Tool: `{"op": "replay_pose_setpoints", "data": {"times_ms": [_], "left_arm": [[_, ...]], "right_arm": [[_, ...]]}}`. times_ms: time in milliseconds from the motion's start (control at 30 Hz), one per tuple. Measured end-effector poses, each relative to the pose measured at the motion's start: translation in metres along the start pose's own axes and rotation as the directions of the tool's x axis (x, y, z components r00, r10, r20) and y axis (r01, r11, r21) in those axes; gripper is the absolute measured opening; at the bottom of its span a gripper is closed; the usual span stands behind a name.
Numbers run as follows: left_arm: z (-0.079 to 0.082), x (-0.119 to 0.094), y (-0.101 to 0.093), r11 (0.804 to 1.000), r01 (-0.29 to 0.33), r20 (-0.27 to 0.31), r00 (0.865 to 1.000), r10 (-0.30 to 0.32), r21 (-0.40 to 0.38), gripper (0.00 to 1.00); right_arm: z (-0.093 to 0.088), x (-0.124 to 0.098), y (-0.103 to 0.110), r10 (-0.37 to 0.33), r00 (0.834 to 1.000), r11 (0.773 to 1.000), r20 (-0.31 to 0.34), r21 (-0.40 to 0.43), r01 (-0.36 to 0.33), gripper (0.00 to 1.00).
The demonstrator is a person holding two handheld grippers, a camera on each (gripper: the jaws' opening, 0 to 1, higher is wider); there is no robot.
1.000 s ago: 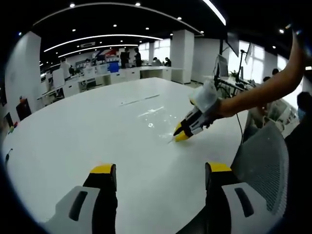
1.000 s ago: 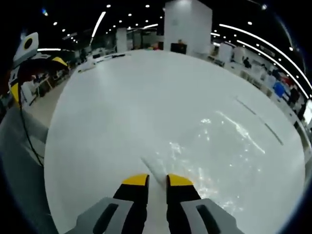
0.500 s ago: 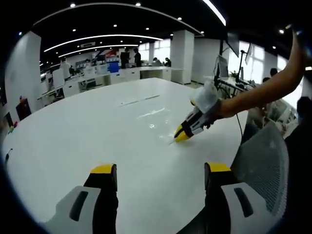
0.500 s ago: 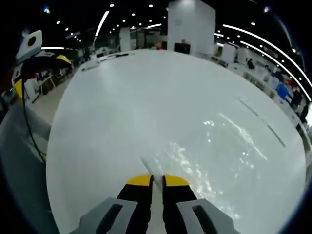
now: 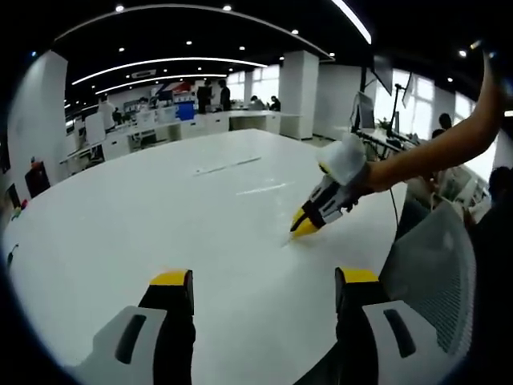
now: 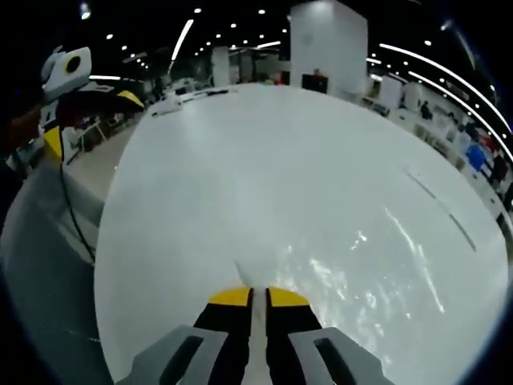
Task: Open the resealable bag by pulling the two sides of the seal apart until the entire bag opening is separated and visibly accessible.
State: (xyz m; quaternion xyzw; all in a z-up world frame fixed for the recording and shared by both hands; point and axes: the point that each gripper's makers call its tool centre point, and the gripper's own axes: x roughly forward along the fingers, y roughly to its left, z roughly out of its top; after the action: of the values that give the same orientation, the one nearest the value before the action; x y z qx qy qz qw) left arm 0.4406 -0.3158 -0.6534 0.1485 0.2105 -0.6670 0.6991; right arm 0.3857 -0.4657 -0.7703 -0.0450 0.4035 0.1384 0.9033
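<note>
Clear resealable bag (image 6: 353,265) laid flat on the white table (image 5: 120,233), its near edge pinched by the right gripper (image 6: 256,298), jaws pressed together, left gripper (image 5: 260,279) held spread wide above the table

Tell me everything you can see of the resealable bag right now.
The resealable bag is clear, thin plastic, nearly invisible against the white table, traced mostly by glints and wrinkles. It lies flat, spreading away from the right gripper, whose yellow-tipped jaws are closed on one pale corner or edge strip. In the left gripper view that pinched edge shows as a thin sliver at the right gripper's tips, slightly lifted. The left gripper is open and apart from it. Whether the seal is parted cannot be told.
</note>
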Motion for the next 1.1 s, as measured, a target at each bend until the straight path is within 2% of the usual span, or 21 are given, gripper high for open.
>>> {"op": "replay_pose_setpoints", "data": {"times_ms": [467,767,900,1100], "left_arm": [[0.0,0.009,-0.013,0.999,0.039,-0.014,0.999,-0.039,0.037,0.69],[-0.001,0.014,-0.029,0.994,0.086,-0.033,0.996,-0.084,0.067,0.66],[-0.003,0.016,-0.037,0.99,0.111,-0.045,0.993,-0.107,0.087,0.61],[-0.007,0.021,-0.049,0.98,0.141,-0.077,0.988,-0.131,0.139,0.61]], "right_arm": [[-0.004,-0.014,0.022,0.064,0.998,0.994,-0.025,-0.086,-0.066,0.0],[-0.01,-0.027,0.044,0.132,0.989,0.976,-0.072,-0.164,-0.143,0.0],[-0.009,-0.031,0.054,0.162,0.984,0.97,-0.072,-0.169,-0.172,0.0],[-0.003,-0.037,0.073,0.211,0.976,0.963,-0.05,-0.158,-0.217,0.0]]}}
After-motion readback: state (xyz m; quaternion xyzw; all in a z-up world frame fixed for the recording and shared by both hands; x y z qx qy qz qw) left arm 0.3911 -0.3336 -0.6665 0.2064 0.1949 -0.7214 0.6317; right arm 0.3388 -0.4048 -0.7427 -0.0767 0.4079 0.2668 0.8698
